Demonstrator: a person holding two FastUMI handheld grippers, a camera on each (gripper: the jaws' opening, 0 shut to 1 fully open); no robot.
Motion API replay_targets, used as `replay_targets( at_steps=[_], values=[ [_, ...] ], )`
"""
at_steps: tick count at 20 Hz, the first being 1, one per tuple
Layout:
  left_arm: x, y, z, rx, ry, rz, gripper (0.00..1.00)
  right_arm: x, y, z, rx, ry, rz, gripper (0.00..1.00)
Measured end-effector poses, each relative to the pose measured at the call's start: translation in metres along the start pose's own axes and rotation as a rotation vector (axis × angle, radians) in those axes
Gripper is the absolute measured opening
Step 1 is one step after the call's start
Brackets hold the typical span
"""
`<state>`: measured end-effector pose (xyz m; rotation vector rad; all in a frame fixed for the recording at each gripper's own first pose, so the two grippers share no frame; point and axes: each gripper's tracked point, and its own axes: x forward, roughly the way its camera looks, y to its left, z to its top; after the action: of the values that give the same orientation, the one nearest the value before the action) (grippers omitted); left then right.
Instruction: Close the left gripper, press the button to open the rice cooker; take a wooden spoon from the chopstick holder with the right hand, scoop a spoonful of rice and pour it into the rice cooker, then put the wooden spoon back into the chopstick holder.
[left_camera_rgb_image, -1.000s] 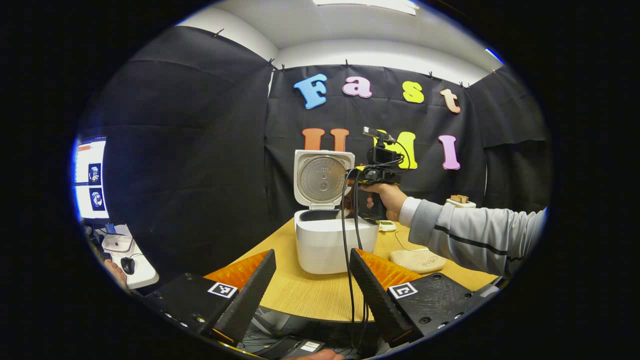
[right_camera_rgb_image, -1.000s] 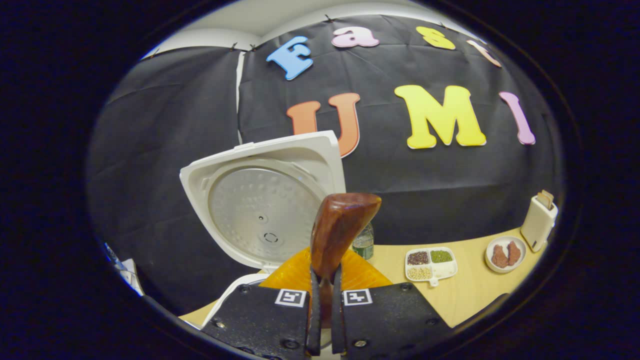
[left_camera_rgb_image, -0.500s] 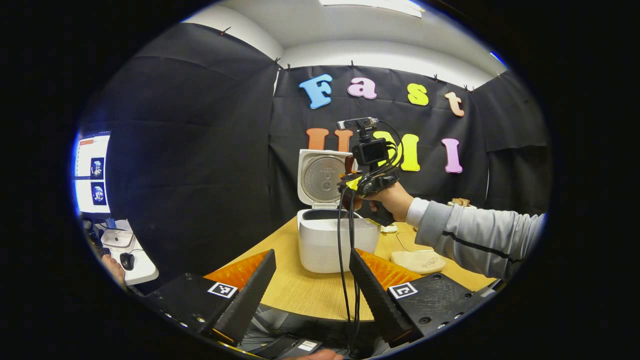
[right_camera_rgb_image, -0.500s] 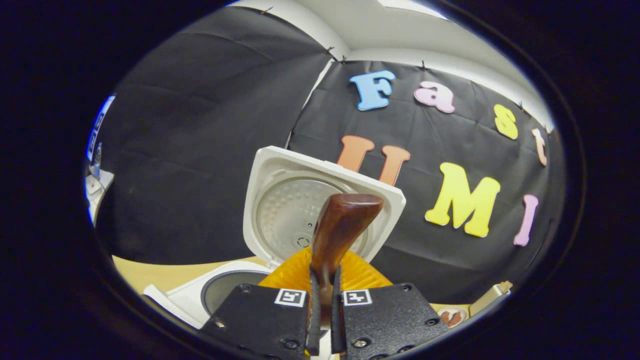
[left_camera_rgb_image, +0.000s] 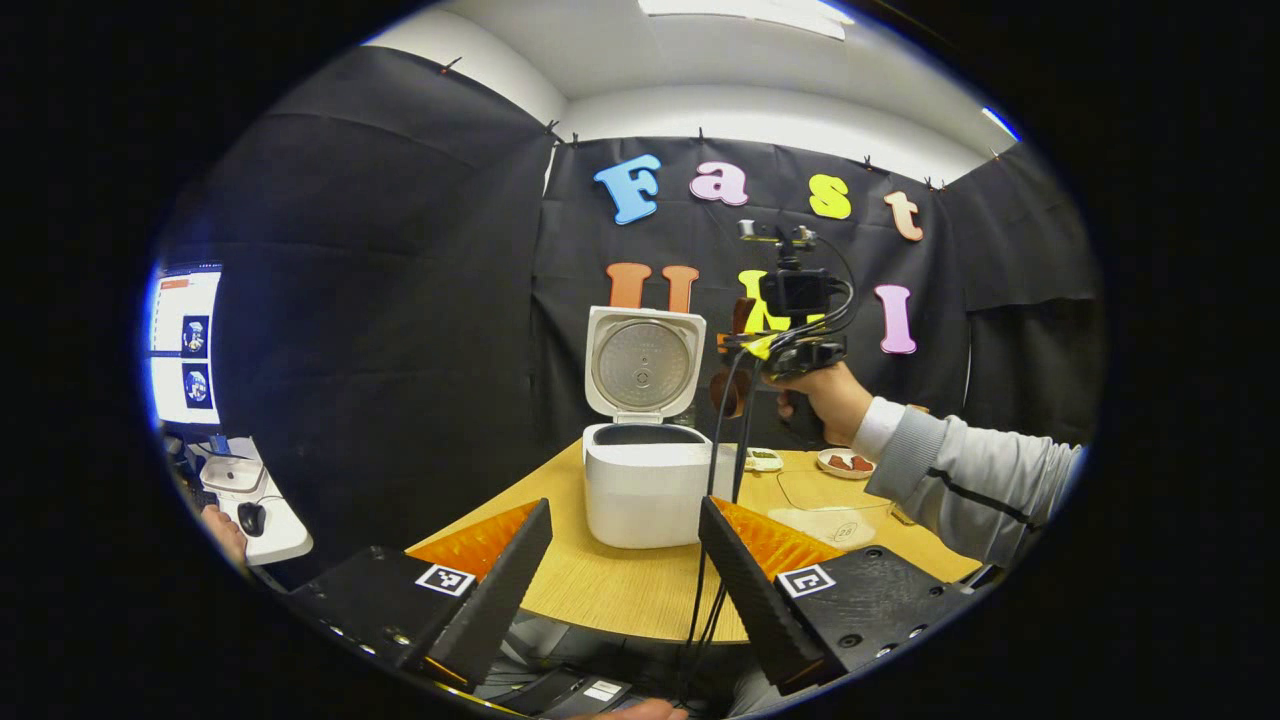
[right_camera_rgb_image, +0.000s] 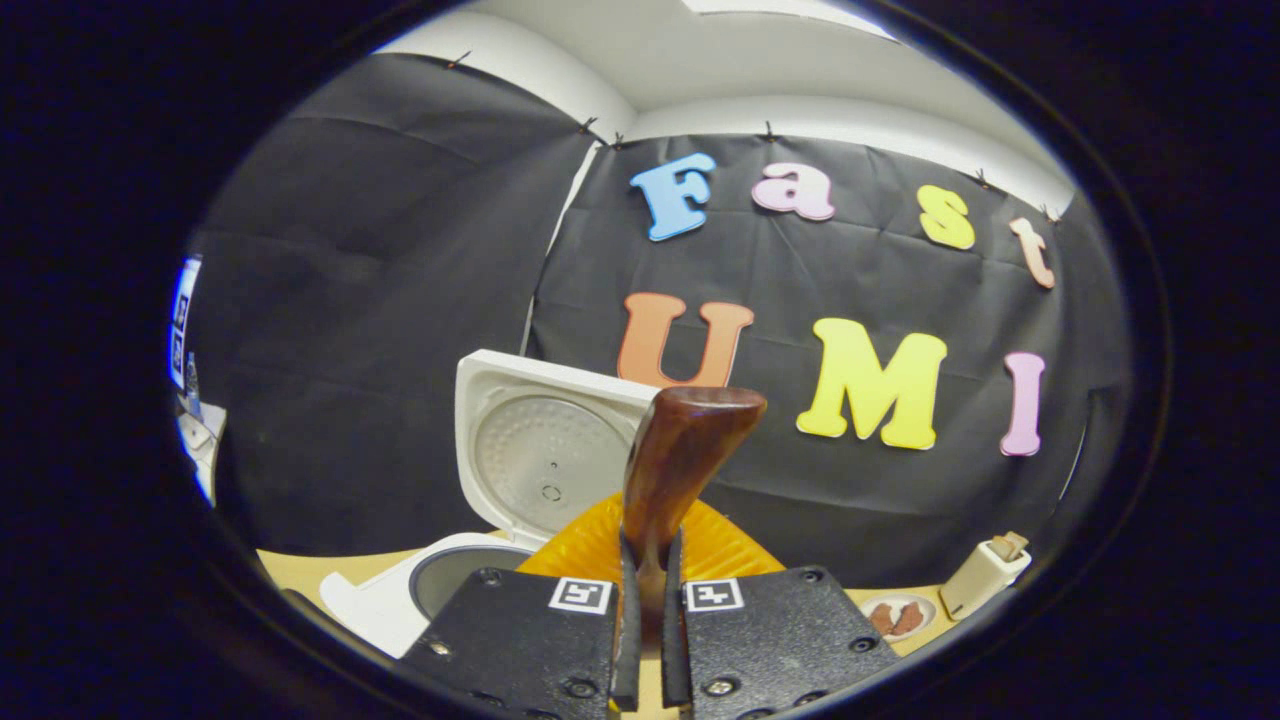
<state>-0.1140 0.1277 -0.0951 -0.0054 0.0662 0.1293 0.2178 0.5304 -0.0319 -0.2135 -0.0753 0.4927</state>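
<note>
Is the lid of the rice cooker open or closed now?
Open. The lid stands upright behind the white body, its metal inner plate facing forward and the dark pot uncovered.

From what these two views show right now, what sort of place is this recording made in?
Probably a staged recording booth, not a real kitchen: black cloth wall hung behind a wooden table, kitchen props such as an open rice cooker, and a desk with monitors at the side.

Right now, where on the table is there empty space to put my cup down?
The bare wood in front of the rice cooker, toward the table's near edge, looks free. Right of the cooker is crowded: a clear mat, a small plate and a sectioned dish.
</note>
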Motion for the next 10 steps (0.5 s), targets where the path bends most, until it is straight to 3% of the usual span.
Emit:
replay_targets(
  at_steps=[4,10],
  values=[
    [-0.006,-0.015,0.005,0.007,-0.009,-0.002,0.94,-0.055,-0.049,0.011,0.092,0.002,-0.026,0.13],
    [-0.003,-0.052,0.015,0.007,-0.037,-0.044,0.95,-0.142,-0.139,0.020,0.121,-0.021,-0.113,0.14]
  ],
)
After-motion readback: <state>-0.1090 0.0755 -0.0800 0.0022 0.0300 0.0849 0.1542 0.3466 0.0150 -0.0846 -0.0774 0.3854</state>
